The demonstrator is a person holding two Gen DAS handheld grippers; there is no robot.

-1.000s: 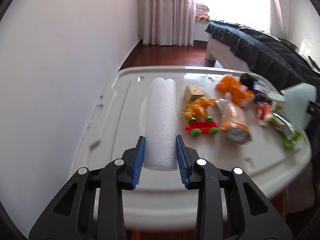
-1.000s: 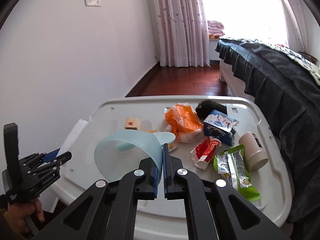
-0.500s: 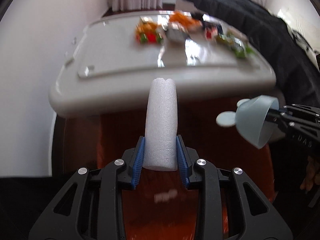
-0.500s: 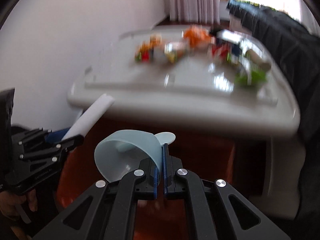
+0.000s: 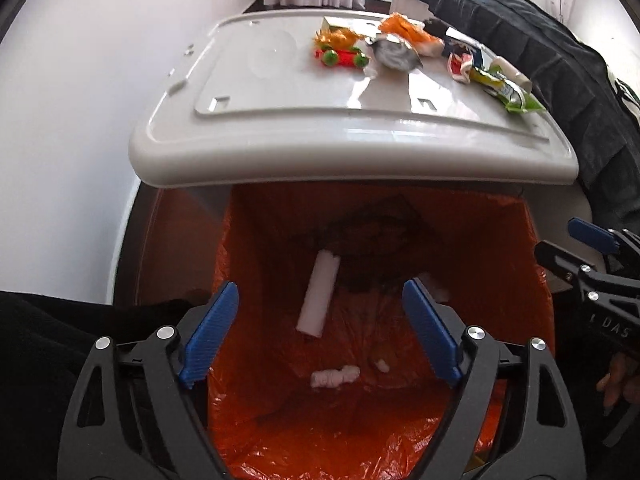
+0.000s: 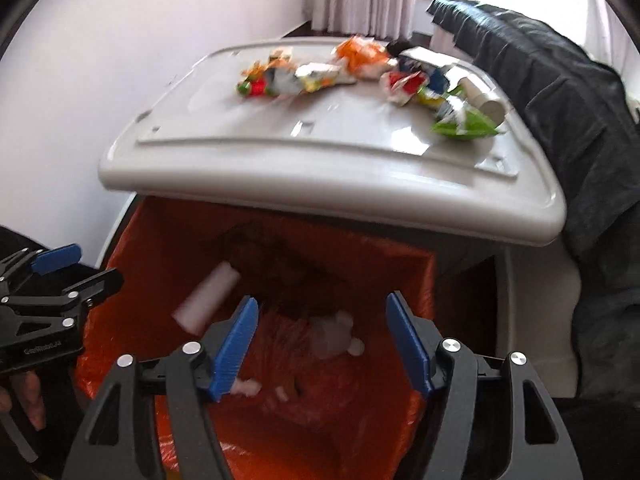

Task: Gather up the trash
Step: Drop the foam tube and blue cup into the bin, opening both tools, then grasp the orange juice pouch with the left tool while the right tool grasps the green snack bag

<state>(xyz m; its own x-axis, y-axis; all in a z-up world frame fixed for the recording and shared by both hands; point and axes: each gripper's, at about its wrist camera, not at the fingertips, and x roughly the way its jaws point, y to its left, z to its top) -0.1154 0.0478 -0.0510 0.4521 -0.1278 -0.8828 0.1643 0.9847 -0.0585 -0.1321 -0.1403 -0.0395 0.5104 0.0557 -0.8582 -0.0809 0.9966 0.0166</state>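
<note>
Bedroom, grey plastic table (image 5: pixel 280 148): snack wrappers (image 5: pixel 496 84) and toy car (image 5: pixel 340 56) remain, uncollected. Orange-lined trash bin (image 5: pixel 248 240) beneath holds white foam tube (image 5: pixel 318 296). My left gripper (image 5: pixel 320 340) and right gripper (image 6: pixel 324 348): jaws apart, empty, above bin.

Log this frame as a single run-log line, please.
phase: drop-off | left gripper: open, empty | right gripper: open, empty | foam tube: inside orange bag | wrappers: on grey lid
</note>
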